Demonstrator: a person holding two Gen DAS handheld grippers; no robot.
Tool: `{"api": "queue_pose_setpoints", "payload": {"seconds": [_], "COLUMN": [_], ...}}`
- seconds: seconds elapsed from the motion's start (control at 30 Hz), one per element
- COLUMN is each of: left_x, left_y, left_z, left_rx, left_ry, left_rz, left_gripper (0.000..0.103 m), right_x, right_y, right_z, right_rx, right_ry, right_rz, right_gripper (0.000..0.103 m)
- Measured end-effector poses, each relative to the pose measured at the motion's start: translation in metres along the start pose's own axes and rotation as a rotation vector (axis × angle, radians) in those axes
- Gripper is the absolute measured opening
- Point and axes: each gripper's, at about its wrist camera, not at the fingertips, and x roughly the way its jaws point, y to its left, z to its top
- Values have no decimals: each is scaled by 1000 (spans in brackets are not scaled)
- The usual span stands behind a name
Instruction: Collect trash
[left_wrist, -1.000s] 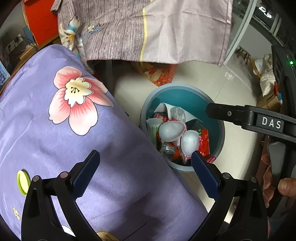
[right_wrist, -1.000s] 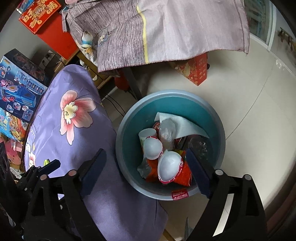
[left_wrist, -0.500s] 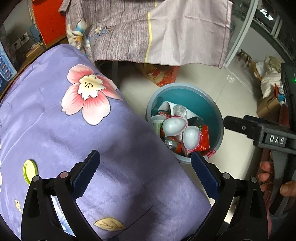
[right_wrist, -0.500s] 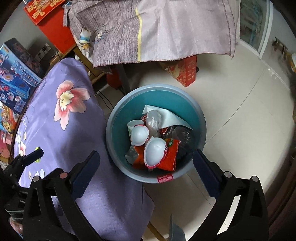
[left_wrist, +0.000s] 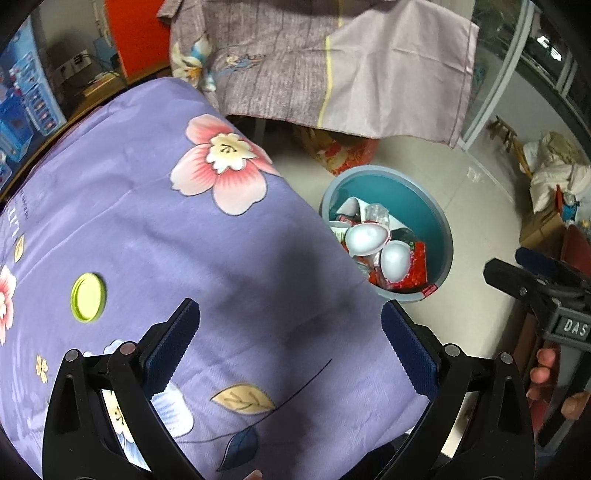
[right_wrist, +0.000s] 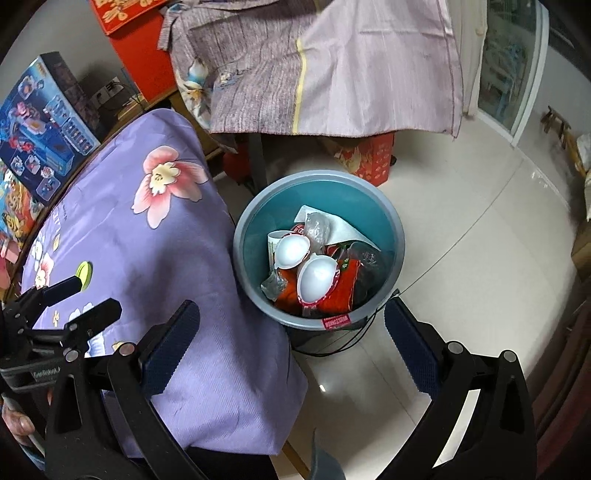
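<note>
A grey-blue trash bucket (right_wrist: 395, 229) stands on the floor beside the table, holding two white egg-shaped shells (right_wrist: 317, 277), red wrappers and clear plastic; it also shows in the left wrist view (left_wrist: 441, 221). A lime-green round lid (left_wrist: 87, 296) lies on the purple flowered tablecloth (left_wrist: 155, 221); it also shows in the right wrist view (right_wrist: 84, 272). My left gripper (left_wrist: 290, 345) is open and empty above the cloth. My right gripper (right_wrist: 291, 343) is open and empty above the table's corner and the bucket's near rim.
A second table with a mauve cloth (right_wrist: 332, 74) stands behind the bucket, with a red box (right_wrist: 369, 162) under it. Toy boxes (right_wrist: 44, 122) stand at the left. Pale tiled floor (right_wrist: 480, 258) lies to the right of the bucket.
Both grippers have pulled back and left from the bucket. The left one is now over the tablecloth, and the green lid has come further into view. Both stayed open.
</note>
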Motion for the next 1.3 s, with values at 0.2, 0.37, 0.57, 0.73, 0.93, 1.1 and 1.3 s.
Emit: {"api": "queue_pose_setpoints", "payload": {"seconds": [0.2,0.37,0.57,0.73,0.93,1.1,1.3], "left_x": [-21,-38,-54,-64,-66,-66,-62], "left_y": [8,10,3,0,2,3,1], "left_z": [-10,-19,-30,-36,-38,-39,-43], "left_rx": [-8,-18,4,16,16,13,17], "left_ry": [-38,-64,-87,-102,-103,-103,-94], "left_rz": [5,-10,-3,3,11,10,20], "left_gripper": [99,99,99,99,99,99,99], "right_x": [-23,-34,-46,-51,-51,-49,-42], "right_y": [12,20,28,29,31,32,30], "right_z": [-14,-27,-42,-48,-50,-51,-52], "right_rx": [-25,-31,-40,-33,-42,-50,-44], "right_ry": [-43,-50,-63,-66,-56,-56,-42], "right_rz": [-24,-31,-22,-14,-24,-39,-36], "right_gripper": [96,96,96,96,96,96,96]}}
